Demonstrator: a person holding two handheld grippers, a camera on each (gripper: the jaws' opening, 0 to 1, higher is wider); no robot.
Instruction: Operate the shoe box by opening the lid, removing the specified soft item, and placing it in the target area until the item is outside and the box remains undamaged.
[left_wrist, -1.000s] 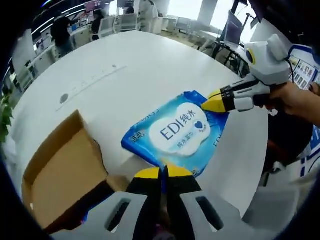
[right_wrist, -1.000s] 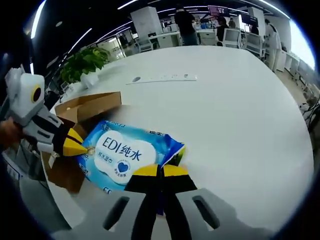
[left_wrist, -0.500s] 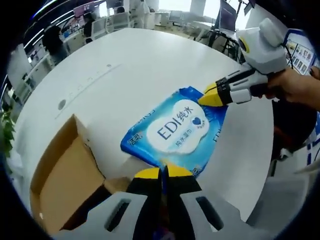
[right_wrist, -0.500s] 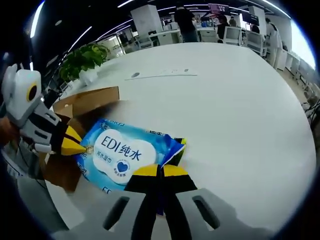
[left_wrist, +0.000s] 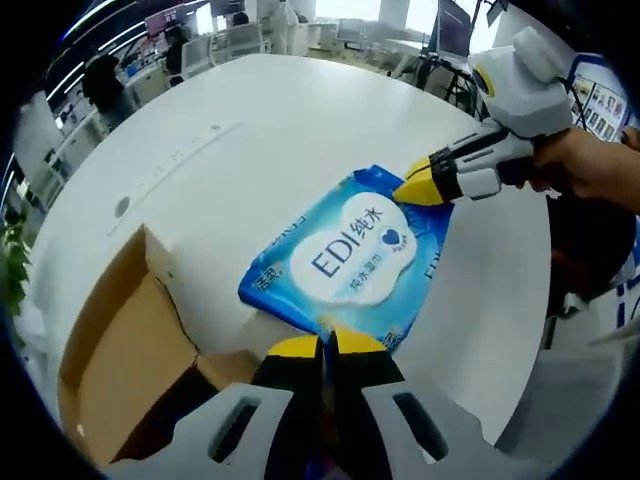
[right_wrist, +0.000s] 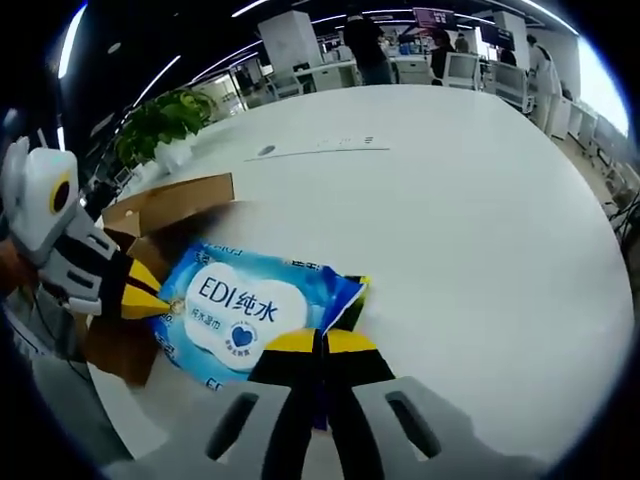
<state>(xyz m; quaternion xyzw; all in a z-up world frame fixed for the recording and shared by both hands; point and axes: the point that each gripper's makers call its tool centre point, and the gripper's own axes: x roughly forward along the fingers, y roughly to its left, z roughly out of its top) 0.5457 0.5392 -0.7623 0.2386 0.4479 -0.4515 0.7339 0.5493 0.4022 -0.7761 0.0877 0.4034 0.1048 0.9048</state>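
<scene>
A blue pack of wet wipes (left_wrist: 345, 265) with a white label hangs just above the white round table (left_wrist: 250, 130), held at two opposite edges. My left gripper (left_wrist: 327, 345) is shut on its near edge. My right gripper (left_wrist: 412, 188), held by a hand, is shut on the far edge. In the right gripper view the same pack (right_wrist: 245, 310) stretches from my right gripper (right_wrist: 322, 342) to the left gripper (right_wrist: 150, 293) at the left. The open brown cardboard shoe box (left_wrist: 125, 350) lies at the lower left, beside the pack; it appears again (right_wrist: 160, 215) behind the pack.
A power strip (right_wrist: 320, 150) and a round port (right_wrist: 266, 151) sit mid-table. A potted plant (right_wrist: 165, 125) stands by the table's edge. Office desks, chairs and people are in the background. Bare table (right_wrist: 480, 220) stretches to the right of the pack.
The pack has drifted slightly farther from the box, still held by both grippers. Both views have shifted a little with the hands.
</scene>
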